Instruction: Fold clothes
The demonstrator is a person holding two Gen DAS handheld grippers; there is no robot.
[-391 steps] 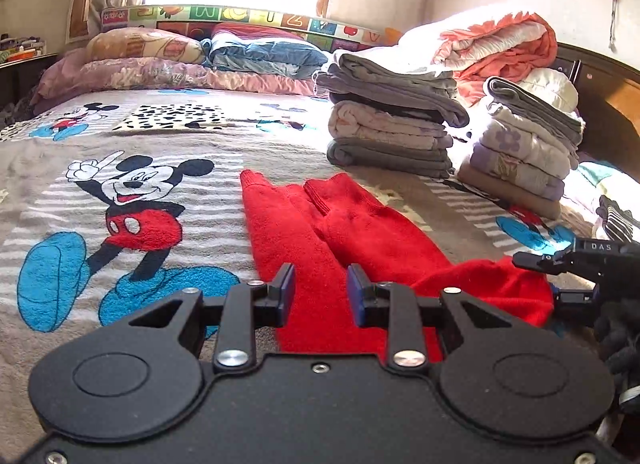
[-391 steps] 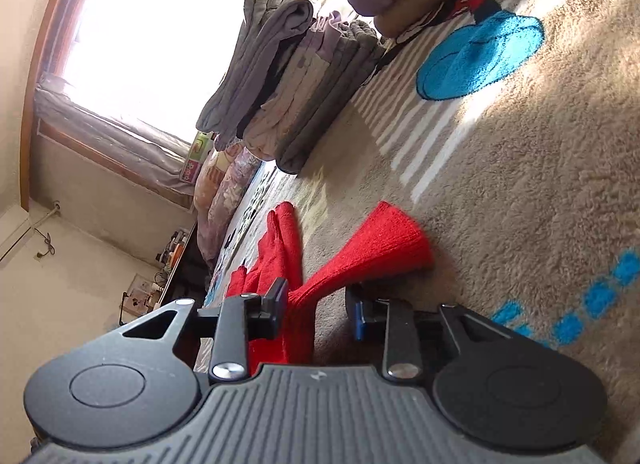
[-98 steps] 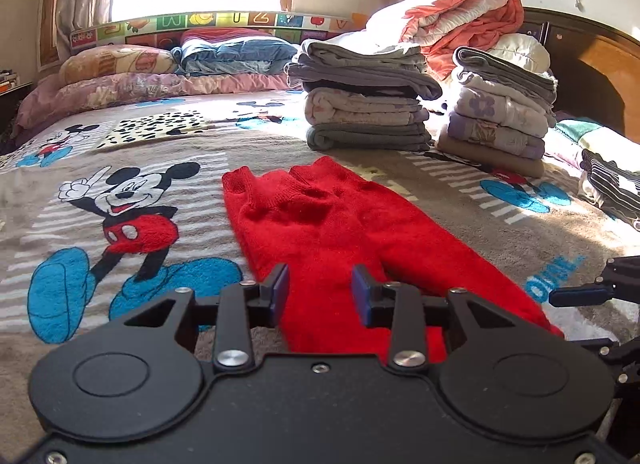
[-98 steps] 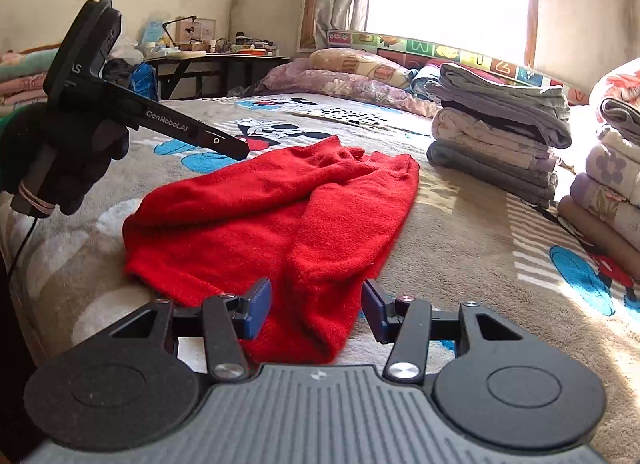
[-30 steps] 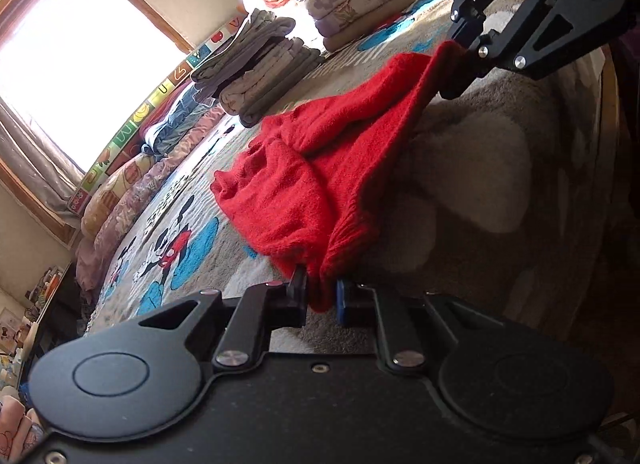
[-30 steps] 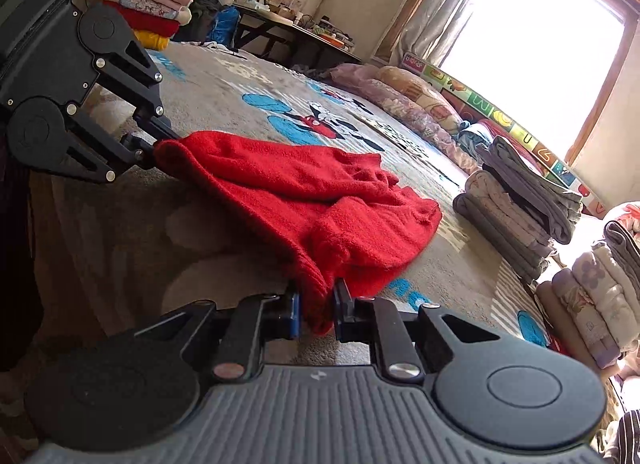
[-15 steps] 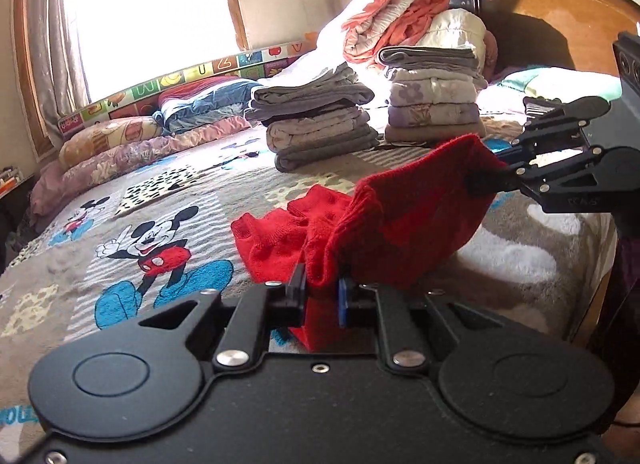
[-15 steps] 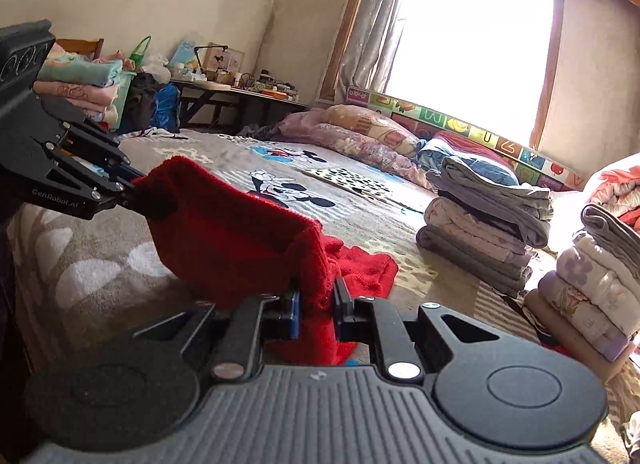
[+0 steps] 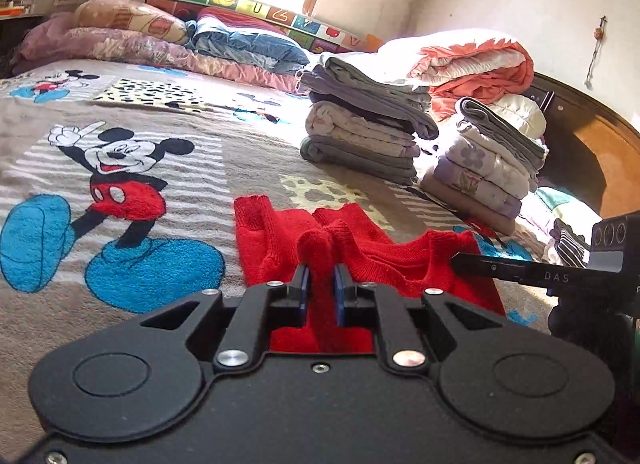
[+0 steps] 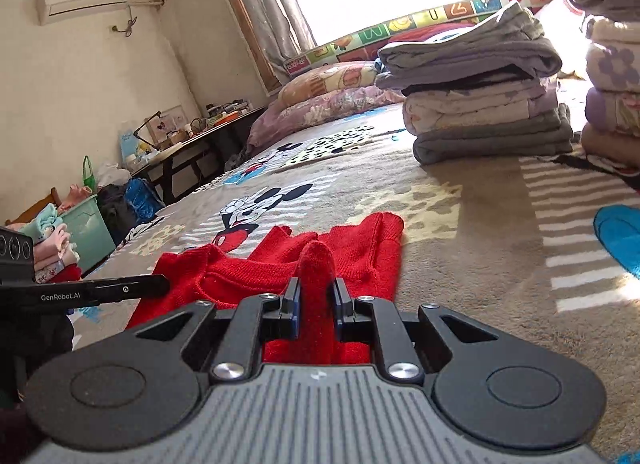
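A red knit garment [image 9: 276,240] lies folded over on the cartoon-print bed blanket [image 9: 120,168]. My left gripper [image 9: 320,276] is shut on a bunched corner of it, low over the cloth. In the right wrist view the same red garment [image 10: 372,248] shows, and my right gripper [image 10: 316,296] is shut on its other corner. Each gripper appears in the other's view: the right gripper [image 9: 460,260] pinches the cloth at the right, the left gripper [image 10: 160,284] at the left. The held edge sits over the garment's far end.
Two stacks of folded clothes [image 9: 364,132] [image 9: 488,168] stand on the bed beyond the garment, with an orange quilt [image 9: 476,64] behind them. Pillows [image 9: 132,24] line the window side. A wooden bed frame [image 9: 592,152] is at right. A cluttered desk [image 10: 188,144] and green bin [image 10: 88,224] stand beside the bed.
Both grippers carried the held edge forward and down from mid-air. The garment now lies doubled over on the blanket instead of hanging between the grippers.
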